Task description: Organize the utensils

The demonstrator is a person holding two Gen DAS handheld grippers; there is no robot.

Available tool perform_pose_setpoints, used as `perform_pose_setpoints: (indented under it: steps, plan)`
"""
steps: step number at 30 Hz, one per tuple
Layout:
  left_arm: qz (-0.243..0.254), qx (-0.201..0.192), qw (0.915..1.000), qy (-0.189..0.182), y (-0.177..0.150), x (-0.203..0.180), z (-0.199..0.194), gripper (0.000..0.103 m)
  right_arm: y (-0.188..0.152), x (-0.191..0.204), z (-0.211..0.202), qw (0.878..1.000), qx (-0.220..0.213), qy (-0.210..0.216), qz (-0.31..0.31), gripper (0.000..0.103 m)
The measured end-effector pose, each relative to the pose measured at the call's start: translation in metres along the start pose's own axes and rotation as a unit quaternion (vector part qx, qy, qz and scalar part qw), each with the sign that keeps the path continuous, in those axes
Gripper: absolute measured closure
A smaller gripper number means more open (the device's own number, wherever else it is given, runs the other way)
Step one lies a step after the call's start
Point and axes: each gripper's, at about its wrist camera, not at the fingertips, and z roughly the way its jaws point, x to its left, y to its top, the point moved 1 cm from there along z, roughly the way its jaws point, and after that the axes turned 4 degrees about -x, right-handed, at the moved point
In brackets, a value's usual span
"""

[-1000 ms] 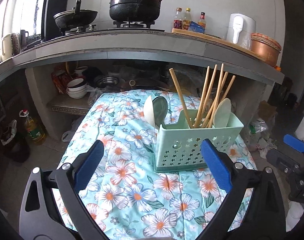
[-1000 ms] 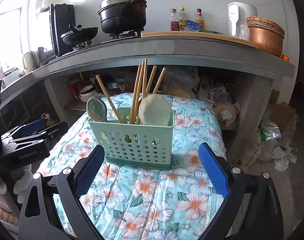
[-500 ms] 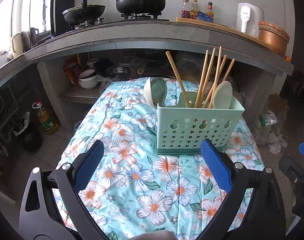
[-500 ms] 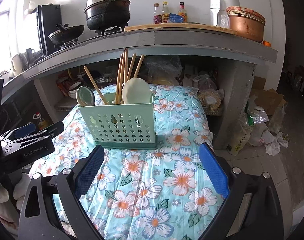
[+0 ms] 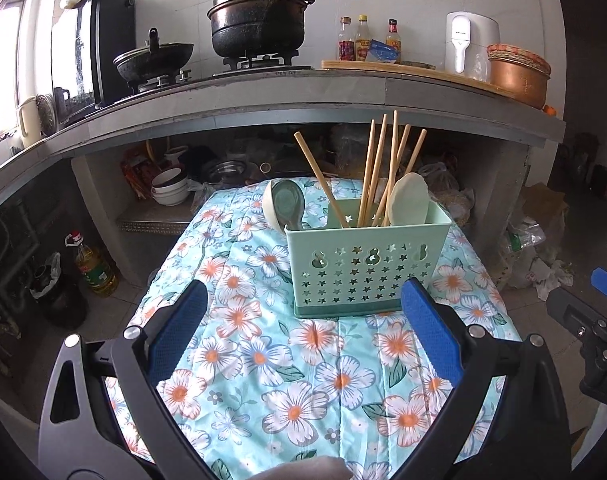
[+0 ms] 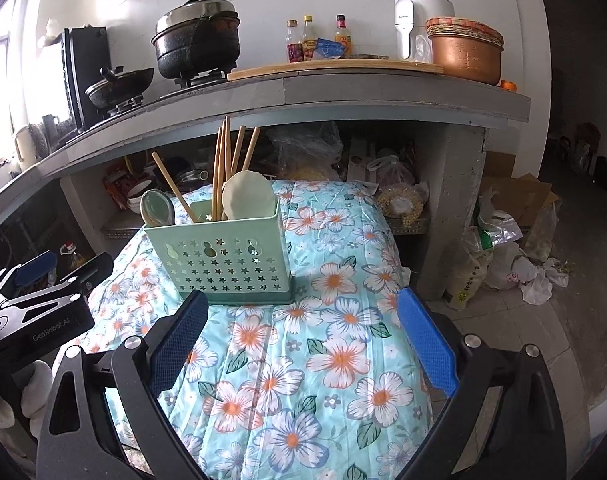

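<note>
A mint-green perforated utensil holder [image 5: 365,270] [image 6: 223,256] stands upright on the floral cloth. Several wooden chopsticks [image 5: 377,172] [image 6: 223,168] lean in it, with a green spoon [image 5: 289,204] [image 6: 157,208] at its left end and a pale spoon [image 5: 408,200] [image 6: 247,198] at its right. My left gripper [image 5: 305,324] is open and empty, a short way in front of the holder. My right gripper [image 6: 301,328] is also open and empty, nearer than the holder and to its right. The other gripper shows at each view's edge.
The floral-covered table [image 5: 263,360] [image 6: 323,340] ends just behind the holder. Beyond it runs a grey counter [image 5: 263,92] with a black pot [image 5: 259,20], a wok [image 5: 153,60], bottles [image 5: 369,40] and a copper pot [image 5: 517,74]. Bowls [image 5: 169,190] sit underneath; bags [image 6: 503,256] lie on the floor at right.
Both grippers have drawn back from the holder and risen, so it looks smaller and farther. More cloth shows in front. Both stayed open and empty.
</note>
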Motion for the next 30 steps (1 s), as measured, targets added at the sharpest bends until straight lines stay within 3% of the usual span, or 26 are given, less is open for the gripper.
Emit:
perform_pose_setpoints:
  steps: [8,30]
  plan:
    - [-0.002,0.001,1.0000,0.003,-0.001,0.002,0.000,0.009,-0.002,0.001,0.002,1.000,0.005,-0.002,0.003,0.010]
    - [-0.026,0.014,0.9981,0.054,-0.007,0.035,0.000,0.009,0.002,-0.005,0.001,1.000,0.003,-0.028,0.001,0.010]
